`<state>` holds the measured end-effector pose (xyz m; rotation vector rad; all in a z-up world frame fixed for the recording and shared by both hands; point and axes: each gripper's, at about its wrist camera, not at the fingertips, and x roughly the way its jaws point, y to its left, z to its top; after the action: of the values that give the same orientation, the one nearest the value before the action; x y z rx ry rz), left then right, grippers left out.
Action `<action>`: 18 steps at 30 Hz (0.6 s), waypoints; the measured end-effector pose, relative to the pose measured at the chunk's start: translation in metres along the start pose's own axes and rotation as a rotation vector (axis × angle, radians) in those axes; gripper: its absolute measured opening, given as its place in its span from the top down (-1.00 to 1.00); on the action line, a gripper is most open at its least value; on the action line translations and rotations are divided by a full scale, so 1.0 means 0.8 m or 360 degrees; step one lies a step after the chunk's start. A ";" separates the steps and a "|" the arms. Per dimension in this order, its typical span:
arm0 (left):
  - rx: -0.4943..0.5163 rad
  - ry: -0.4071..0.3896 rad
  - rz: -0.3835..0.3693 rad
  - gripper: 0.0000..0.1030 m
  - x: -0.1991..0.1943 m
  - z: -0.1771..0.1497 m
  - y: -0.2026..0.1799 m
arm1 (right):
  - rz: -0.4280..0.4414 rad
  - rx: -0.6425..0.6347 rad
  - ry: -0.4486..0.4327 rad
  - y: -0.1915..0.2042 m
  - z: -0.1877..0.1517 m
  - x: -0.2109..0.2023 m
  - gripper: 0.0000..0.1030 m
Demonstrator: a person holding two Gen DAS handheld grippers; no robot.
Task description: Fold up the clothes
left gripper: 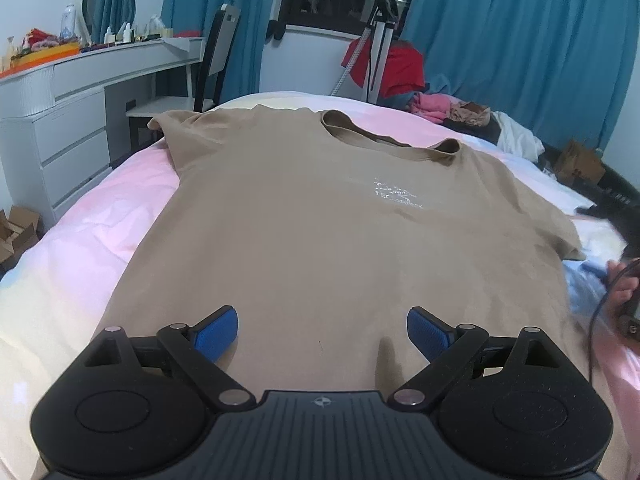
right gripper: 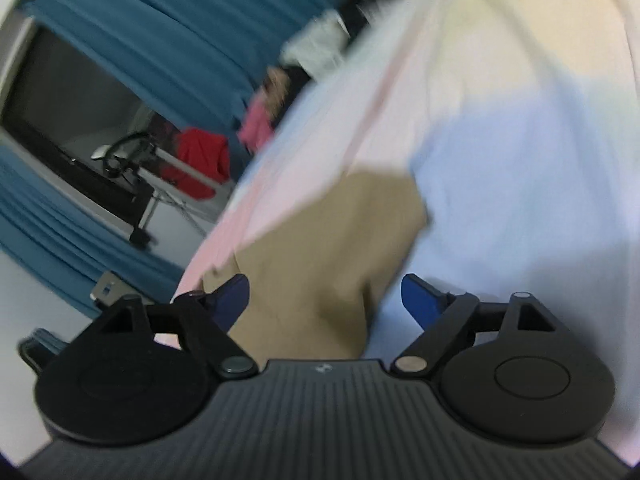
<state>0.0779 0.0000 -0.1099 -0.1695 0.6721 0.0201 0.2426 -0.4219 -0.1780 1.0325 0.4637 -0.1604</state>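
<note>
A tan T-shirt (left gripper: 304, 216) lies flat and face up on the bed (left gripper: 100, 208), collar at the far end, a small white print on its chest. My left gripper (left gripper: 322, 330) hovers open over the shirt's near hem, nothing between its blue pads. In the blurred, tilted right wrist view a tan sleeve (right gripper: 332, 240) of the shirt lies on the pastel cover (right gripper: 520, 160). My right gripper (right gripper: 325, 300) stands wide open above that sleeve, pads apart from the cloth. A hand (left gripper: 624, 284) shows at the right edge of the left wrist view.
A white dresser (left gripper: 72, 120) with bottles and a chair (left gripper: 216, 52) stand left of the bed. A tripod (left gripper: 378, 36), a red garment (left gripper: 396, 68) and a heap of clothes (left gripper: 468, 114) sit at the far right. Teal curtains (left gripper: 520, 32) hang behind.
</note>
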 end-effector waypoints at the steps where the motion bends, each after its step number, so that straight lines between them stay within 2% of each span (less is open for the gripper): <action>1: -0.0005 0.0001 0.0001 -0.82 -0.001 0.000 0.000 | 0.0006 0.0072 0.0054 -0.008 -0.004 0.008 -0.67; 2: -0.0006 0.0002 0.0000 -0.82 -0.002 0.000 0.001 | 0.0001 0.0127 0.0095 -0.015 -0.009 0.018 -0.65; 5: -0.0012 0.0006 0.0005 -0.82 -0.001 -0.001 0.002 | 0.0081 0.0068 -0.0011 -0.017 -0.012 0.034 -0.68; 8: -0.0023 0.0031 0.0004 -0.82 0.008 -0.001 0.005 | 0.0184 -0.0042 -0.0086 -0.007 -0.004 0.059 -0.67; 11: -0.0026 0.0060 0.0009 -0.82 0.022 0.000 0.007 | 0.0196 -0.0172 -0.0177 0.003 0.007 0.085 -0.61; 13: -0.0027 0.0075 0.0014 -0.82 0.033 0.002 0.007 | 0.0151 -0.0261 -0.0220 0.012 0.014 0.103 -0.29; 14: -0.0030 0.0079 0.0019 -0.82 0.038 0.003 0.006 | 0.0102 -0.0306 -0.0233 0.017 0.018 0.112 0.13; 15: -0.0029 0.0081 0.0017 -0.82 0.042 0.005 0.005 | 0.0068 -0.0335 -0.0241 0.023 0.023 0.116 0.75; 16: -0.0024 0.0079 0.0016 -0.82 0.045 0.008 0.004 | 0.0029 -0.0379 -0.0236 0.031 0.026 0.120 0.87; 18: -0.0015 0.0074 0.0014 -0.82 0.050 0.012 0.003 | -0.0042 -0.0540 -0.0278 0.054 0.026 0.119 0.87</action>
<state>0.1149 0.0027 -0.1273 -0.1763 0.7192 0.0279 0.3484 -0.4092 -0.1778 0.6736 0.3317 -0.1868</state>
